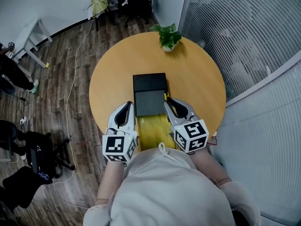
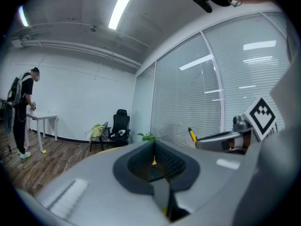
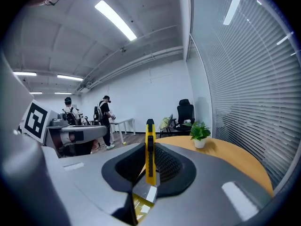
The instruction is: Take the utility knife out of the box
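Your torso (image 1: pixel 164 187) hides the round table's (image 1: pixel 197 74) near edge. The utility knife's (image 3: pixel 150 145) base is buried between your right gripper's (image 1: pixel 169 103) jaws.

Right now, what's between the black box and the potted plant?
Nothing: only bare tabletop lies between the black box and the potted plant, as the head view shows.

box (image 1: pixel 149 89) on table (image 1: pixel 200 79) | plant (image 1: pixel 168 37) behind box | utility knife (image 3: pixel 150 145) in right gripper (image 1: pixel 168 101)
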